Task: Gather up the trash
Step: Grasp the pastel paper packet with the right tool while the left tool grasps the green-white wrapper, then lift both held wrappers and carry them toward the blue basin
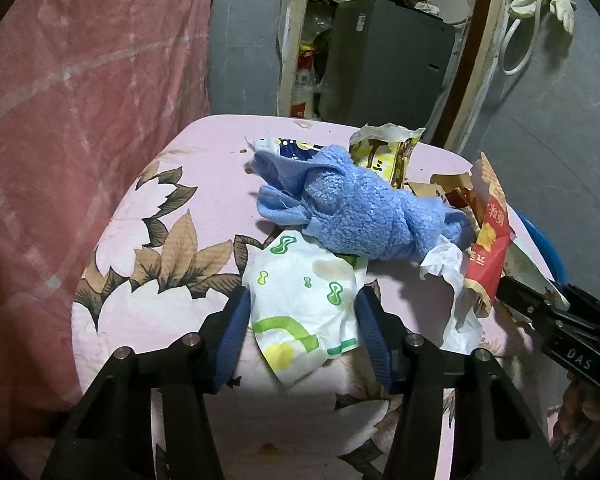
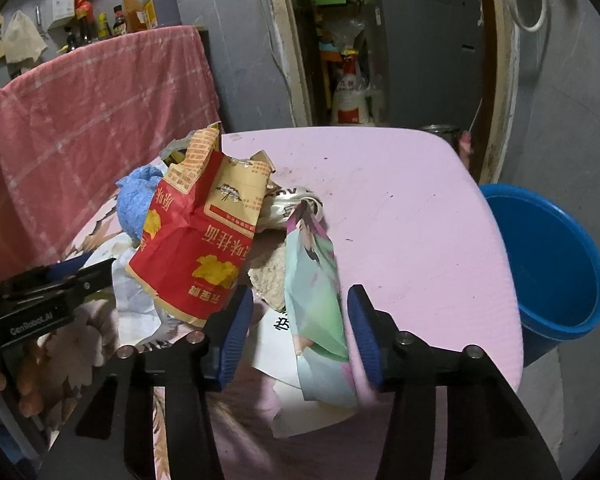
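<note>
Trash lies heaped on the pink flowered bench [image 2: 412, 216]: a white wrapper with green print [image 1: 304, 304], a red and tan noodle packet [image 2: 196, 248], a pale green printed pouch [image 2: 316, 300], a yellow snack bag [image 1: 384, 152] and crumpled white paper [image 1: 456, 280], with a blue fuzzy cloth [image 1: 352, 212] slumped over the middle. All of it looks light, thin and crinkly, likely to slide or fold, so a flat free edge is the best place to pinch. The left gripper [image 1: 304, 320] has its fingers spread either side of the white wrapper's lower half, not visibly pressing it. The right gripper [image 2: 298, 324] has its fingers spread around the green pouch, which stands tilted between them; whether the pads touch it I cannot tell, as it is blurred. A blue bucket [image 2: 556, 264] sits just beside the bench edge, probably the place for the trash. What lies under the cloth and the packet is hidden, and the bench's near edge is cut off by the gripper bodies.
</note>
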A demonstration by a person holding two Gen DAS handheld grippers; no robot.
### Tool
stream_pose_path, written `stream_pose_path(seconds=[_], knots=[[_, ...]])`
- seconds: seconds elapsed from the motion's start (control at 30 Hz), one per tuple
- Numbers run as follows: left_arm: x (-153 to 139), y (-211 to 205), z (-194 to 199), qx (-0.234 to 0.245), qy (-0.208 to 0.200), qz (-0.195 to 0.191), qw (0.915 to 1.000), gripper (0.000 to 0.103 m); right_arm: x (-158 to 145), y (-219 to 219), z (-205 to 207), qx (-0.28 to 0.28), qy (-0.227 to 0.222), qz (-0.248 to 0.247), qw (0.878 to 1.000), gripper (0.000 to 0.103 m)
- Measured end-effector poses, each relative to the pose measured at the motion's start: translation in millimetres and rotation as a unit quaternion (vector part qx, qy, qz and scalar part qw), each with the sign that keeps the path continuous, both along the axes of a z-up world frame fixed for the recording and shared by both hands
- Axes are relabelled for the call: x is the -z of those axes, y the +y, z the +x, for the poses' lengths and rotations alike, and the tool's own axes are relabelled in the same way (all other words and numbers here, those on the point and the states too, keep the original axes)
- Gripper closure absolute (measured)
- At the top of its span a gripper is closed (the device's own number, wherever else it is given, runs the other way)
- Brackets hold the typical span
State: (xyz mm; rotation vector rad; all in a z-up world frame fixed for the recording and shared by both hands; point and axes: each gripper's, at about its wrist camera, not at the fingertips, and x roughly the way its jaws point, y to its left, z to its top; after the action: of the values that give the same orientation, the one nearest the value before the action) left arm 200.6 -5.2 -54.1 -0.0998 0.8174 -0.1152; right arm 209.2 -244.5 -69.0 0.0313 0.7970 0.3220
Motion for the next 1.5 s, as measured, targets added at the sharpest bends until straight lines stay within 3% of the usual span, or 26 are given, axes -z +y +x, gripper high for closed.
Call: stream_pose_path(seconds=[0.3, 0.47, 0.73, 1.0, 1.2, 1.33, 1.5], knots=[[-2, 1, 0, 0.002, 0.003, -0.024, 0.9997, 0.079, 1, -5, -6, 0.008, 0.002, 0.025, 1.000, 0.081], [-3, 2, -7, 0.003, 0.004, -0.045, 0.9990, 0.086, 0, -9, -12, 0.012, 0.003, 0.041, 0.999, 0.084], [-12, -2, -37, 0.001, -0.023, -0.062, 0.9978, 0.088, -6, -18, -35, 0.029, -0.015, 0.063, 0.997, 0.086], [-33, -24, -67, 0.008, -0.100, -0.063, 0.9930, 0.088, -27, -26, -58, 0.054, -0.078, 0.072, 0.993, 0.086], [-55, -56, -66, 0.036, -0.150, -0.069, 0.9856, 0.088, -48, -38, -64, 0.067, -0.132, 0.080, 0.986, 0.086], [-64, -67, -60, 0.036, -0.151, -0.087, 0.9841, 0.088, -54, -36, -57, 0.057, -0.134, 0.052, 0.988, 0.086], [-61, -71, -60, 0.027, -0.134, -0.078, 0.9876, 0.088, -45, -11, -48, 0.044, -0.132, -0.079, 0.987, 0.086]])
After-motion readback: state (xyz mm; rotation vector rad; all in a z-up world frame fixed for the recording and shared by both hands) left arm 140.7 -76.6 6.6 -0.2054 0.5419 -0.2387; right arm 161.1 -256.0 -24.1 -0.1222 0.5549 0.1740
